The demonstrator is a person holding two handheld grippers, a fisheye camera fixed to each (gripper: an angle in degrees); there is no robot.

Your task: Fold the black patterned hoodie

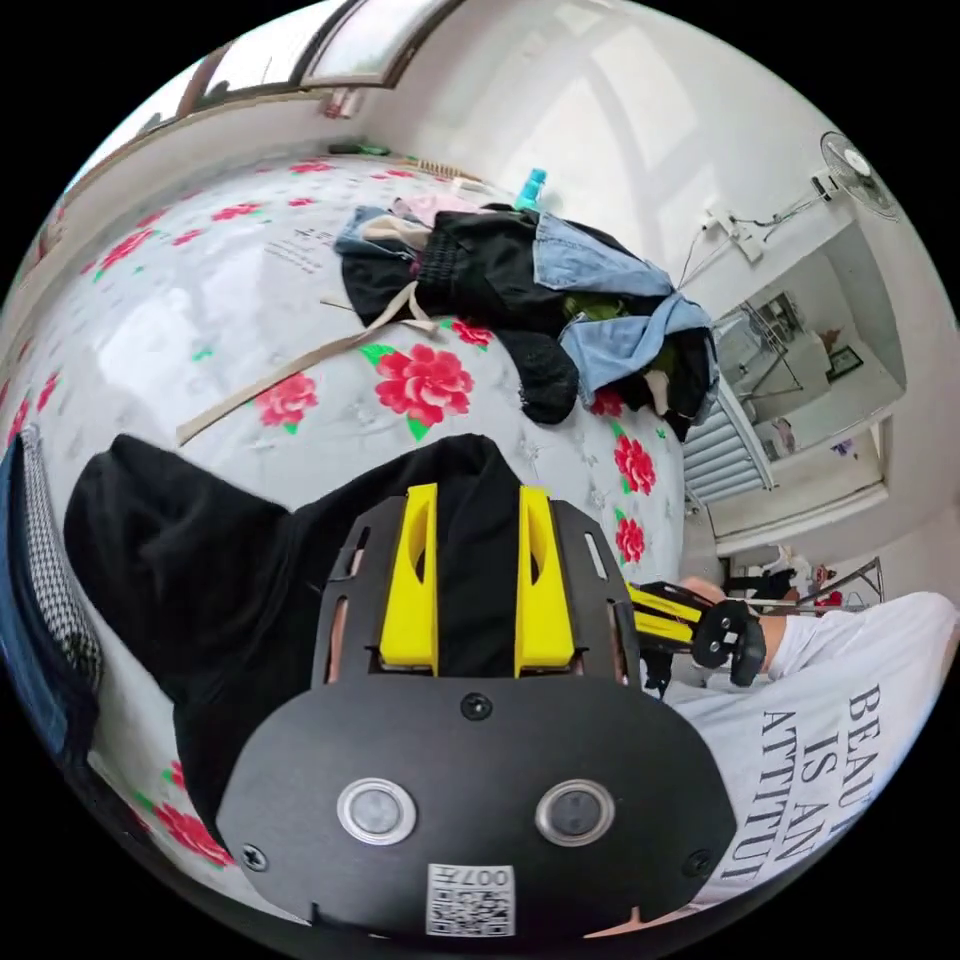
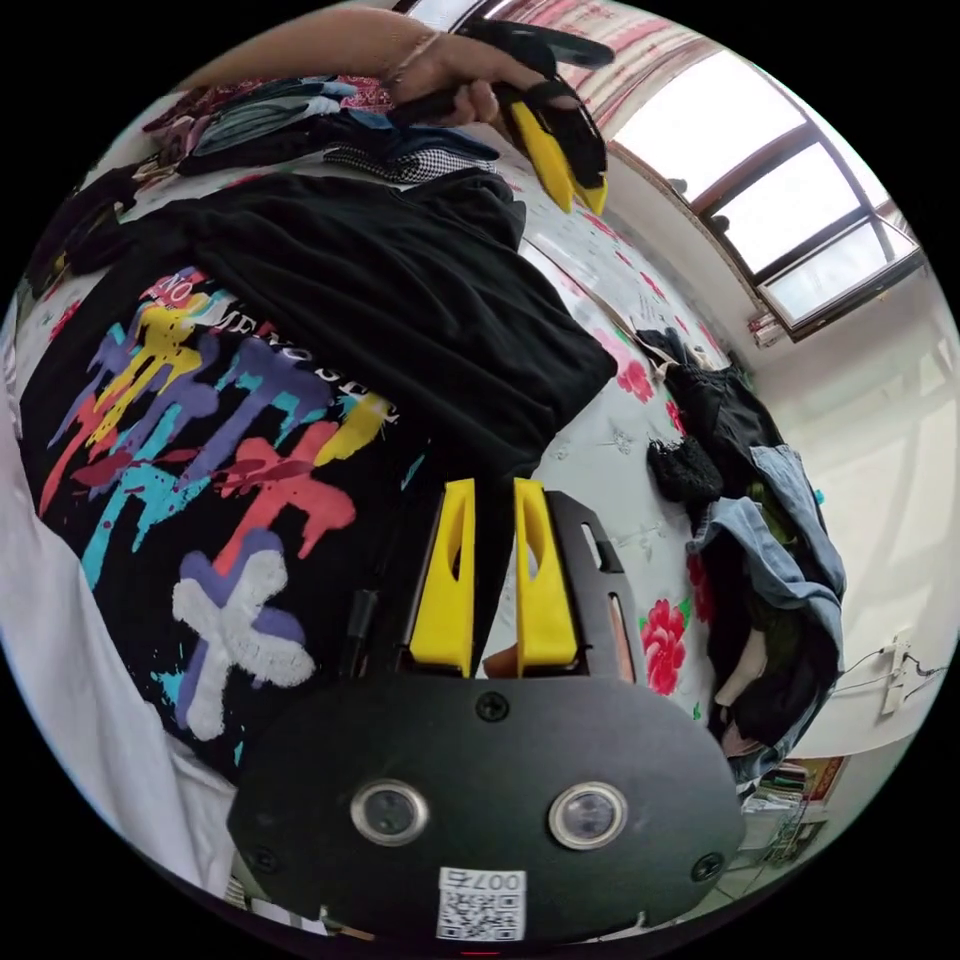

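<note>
In the left gripper view we see, at the far left edge, a bit of checked cloth (image 1: 55,570). Next to it the black hoodie (image 1: 200,570) lies on a flowered sheet (image 1: 200,330) and fills the lower left and the centre. The left hand-held gripper (image 1: 478,500) is at the lower centre; its yellow jaws stand narrowly apart with black hoodie cloth between them, but we cannot tell if both jaws press on it. Above, in the upper centre, a pile of clothes (image 1: 560,310) rests on the sheet, and a beige strap (image 1: 290,375) runs from it to the left. At the right, the other hand-held gripper (image 1: 670,615) shows beside a person's white shirt (image 1: 830,740).

In the right gripper view the hoodie (image 2: 250,450) covers the left and the centre, its coloured print facing up and a black part folded over it. At the top centre a hand (image 2: 450,75) holds the left hand-held gripper (image 2: 575,185) above the hoodie's far edge. At the lower centre the right hand-held gripper (image 2: 492,500) has its jaws narrow, with the hoodie's edge between them. The pile of clothes (image 2: 760,560) lies at the right.
</note>
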